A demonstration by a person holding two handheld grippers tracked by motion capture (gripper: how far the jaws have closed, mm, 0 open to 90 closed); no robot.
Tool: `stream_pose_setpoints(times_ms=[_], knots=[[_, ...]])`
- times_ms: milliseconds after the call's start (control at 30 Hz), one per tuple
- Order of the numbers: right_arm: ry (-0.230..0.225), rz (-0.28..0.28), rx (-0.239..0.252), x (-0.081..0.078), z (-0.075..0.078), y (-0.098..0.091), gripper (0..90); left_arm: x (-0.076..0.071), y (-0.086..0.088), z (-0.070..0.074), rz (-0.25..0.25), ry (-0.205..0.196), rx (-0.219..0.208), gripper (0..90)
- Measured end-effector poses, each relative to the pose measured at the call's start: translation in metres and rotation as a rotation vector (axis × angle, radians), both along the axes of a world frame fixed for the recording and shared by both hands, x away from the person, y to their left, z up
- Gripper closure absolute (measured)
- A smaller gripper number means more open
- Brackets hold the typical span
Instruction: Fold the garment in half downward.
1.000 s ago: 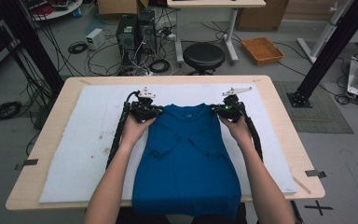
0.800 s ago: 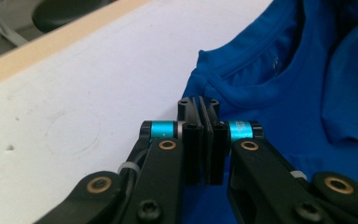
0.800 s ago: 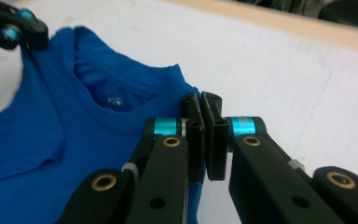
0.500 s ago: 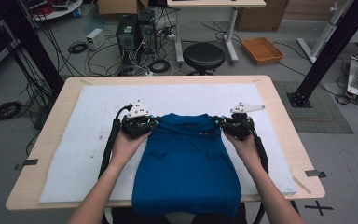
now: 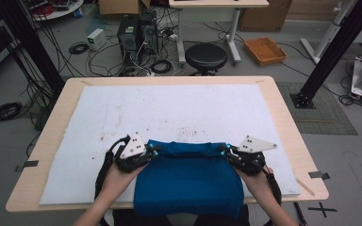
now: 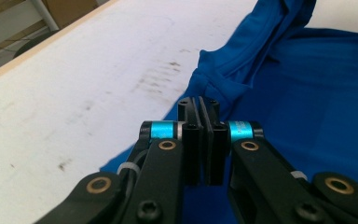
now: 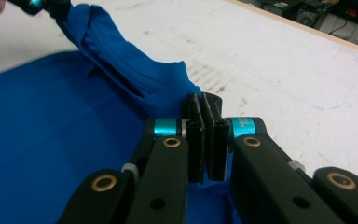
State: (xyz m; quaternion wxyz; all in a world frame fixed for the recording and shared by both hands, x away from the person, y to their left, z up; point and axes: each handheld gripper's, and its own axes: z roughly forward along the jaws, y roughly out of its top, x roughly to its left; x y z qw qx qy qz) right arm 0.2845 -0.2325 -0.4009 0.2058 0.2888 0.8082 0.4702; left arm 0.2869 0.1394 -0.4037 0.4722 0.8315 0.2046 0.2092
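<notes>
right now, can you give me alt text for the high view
A person's two hands each clamp a claw, left claw and right claw, on the far corners of a blue shirt, which lies on a white mat over a wooden table.

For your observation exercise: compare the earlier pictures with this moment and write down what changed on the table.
Both grippers, left gripper and right gripper, each clamped on the blue fabric shirt, pulled its far edge toward the person, folding it over itself. Both grips stayed shut; the white mat and wooden table did not move.
</notes>
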Motion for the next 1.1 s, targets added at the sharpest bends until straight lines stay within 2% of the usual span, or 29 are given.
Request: stream_pose_setpoints(times_ms=[233,367,433,567,667,733,833,933,1000,1100], knots=[[-0.028,0.039,-0.059,-0.033,-0.009,-0.002,88.6,-0.032,-0.002,-0.013,-0.051,-0.013,0.066,87.7],[-0.023,0.061,-0.096,-0.048,-0.016,-0.003,88.3,-0.048,-0.006,-0.02,-0.087,-0.013,0.109,87.5],[-0.021,0.076,-0.131,-0.056,-0.02,-0.003,87.9,-0.054,-0.008,-0.024,-0.108,-0.01,0.134,87.1],[-0.016,0.109,-0.167,-0.07,-0.026,-0.005,83.4,-0.063,-0.009,-0.032,-0.128,0.01,0.171,79.3],[-0.019,0.13,-0.171,-0.078,-0.026,-0.008,81.1,-0.069,-0.007,-0.034,-0.148,0.016,0.193,75.6],[-0.032,0.125,-0.164,-0.081,-0.023,-0.011,79.0,-0.07,-0.004,-0.033,-0.138,0.016,0.18,75.1],[-0.029,0.07,-0.119,-0.073,-0.017,-0.019,73.8,-0.061,0.001,-0.026,-0.095,0.032,0.107,69.9],[0.017,-0.013,-0.043,-0.053,-0.012,-0.029,68.6,-0.044,0.007,-0.017,-0.023,0.036,0.035,65.7],[0.031,-0.056,-0.009,-0.038,-0.01,-0.032,63.8,-0.029,0.011,-0.012,0.033,0.06,-0.012,61.6],[0.064,-0.12,0.03,-0.012,-0.008,-0.034,62.6,-0.006,0.015,-0.008,0.111,0.081,-0.05,59.0]])
